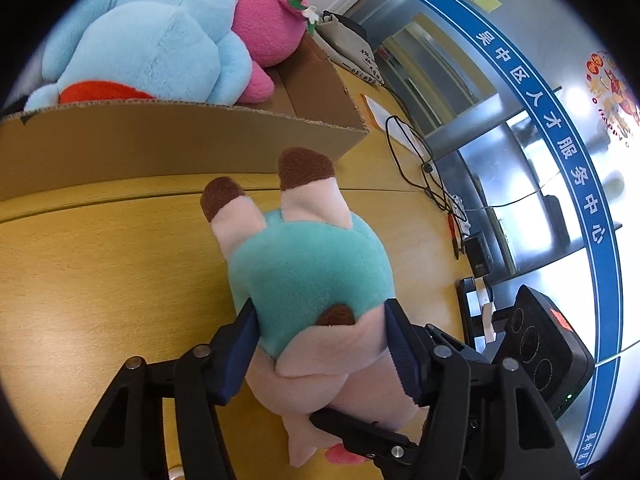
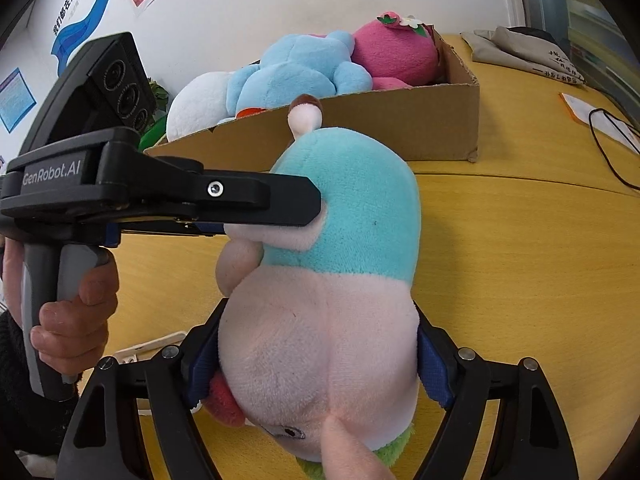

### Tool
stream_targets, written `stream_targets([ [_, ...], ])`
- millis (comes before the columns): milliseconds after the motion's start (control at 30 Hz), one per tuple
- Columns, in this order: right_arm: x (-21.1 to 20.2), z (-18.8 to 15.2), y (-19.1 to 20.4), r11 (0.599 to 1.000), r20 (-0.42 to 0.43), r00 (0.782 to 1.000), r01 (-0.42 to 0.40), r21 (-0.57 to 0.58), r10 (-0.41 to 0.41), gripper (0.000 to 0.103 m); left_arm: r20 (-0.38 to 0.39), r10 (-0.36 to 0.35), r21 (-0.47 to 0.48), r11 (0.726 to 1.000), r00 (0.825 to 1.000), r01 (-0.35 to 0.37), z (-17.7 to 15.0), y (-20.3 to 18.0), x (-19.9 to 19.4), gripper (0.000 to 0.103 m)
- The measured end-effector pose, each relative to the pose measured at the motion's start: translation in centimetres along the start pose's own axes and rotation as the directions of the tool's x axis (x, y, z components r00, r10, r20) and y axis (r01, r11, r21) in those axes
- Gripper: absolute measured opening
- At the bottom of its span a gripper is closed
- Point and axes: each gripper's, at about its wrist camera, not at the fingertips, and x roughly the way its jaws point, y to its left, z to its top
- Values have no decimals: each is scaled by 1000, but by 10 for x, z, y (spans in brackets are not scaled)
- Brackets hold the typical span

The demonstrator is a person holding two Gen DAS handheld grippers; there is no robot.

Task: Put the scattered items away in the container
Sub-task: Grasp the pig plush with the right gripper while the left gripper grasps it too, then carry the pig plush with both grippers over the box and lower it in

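Teal and pale-pink plush fills the left wrist view: the pig toy (image 1: 304, 280) lies on the wooden table (image 1: 100, 264) with its brown-tipped legs pointing toward the cardboard box (image 1: 168, 144), and the left gripper (image 1: 320, 344) has its blue pads pressed into the toy's flanks on either side, pinching it across the body. Beyond the box wall a blue plush (image 1: 160, 40) and a pink plush (image 1: 268, 24) are already piled inside, so this looks like one of the last loose items. A black cable (image 1: 416, 160) trails along the far edge of the table, well apart from the action. Over to the right wrist view now, and the same pig toy (image 2: 328, 320) sits between the right gripper (image 2: 320, 368), whose blue pads touch the pale-pink part on both sides; the jaws stand wide, and whether they squeeze or merely rest against the fur is hard to judge from this angle. The left gripper (image 2: 312, 204) comes in from the left, its black finger dug into the teal back, with a hand (image 2: 76, 320) wrapped round its grip. The box (image 2: 400, 128) stands just behind the toy. The step in hand appears to be a two-handed pick-up; the next move calls for lifting both grippers together, clearing the near cardboard wall, and lowering the pig onto the pile without shoving the plush already there.
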Motion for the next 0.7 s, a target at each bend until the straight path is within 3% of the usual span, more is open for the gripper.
stream_targets([
  [200, -10, 8, 10, 1000, 25, 1000, -13, -4, 13, 82, 63, 57, 80, 995, 996, -61, 3, -23, -28, 57],
  [400, -34, 37, 28, 998, 119, 992, -22, -58, 28, 80, 166, 73, 114, 989, 983, -92, 25, -44, -68, 57],
  [567, -53, 84, 49, 988, 195, 980, -2, -155, 32, 79, 269, 82, 167, 977, 959, -131, 64, -64, -112, 57],
  [700, -76, 133, 65, 974, 281, 958, 17, -226, 49, 78, 374, 87, 224, 958, 923, -181, 94, -88, -147, 57],
])
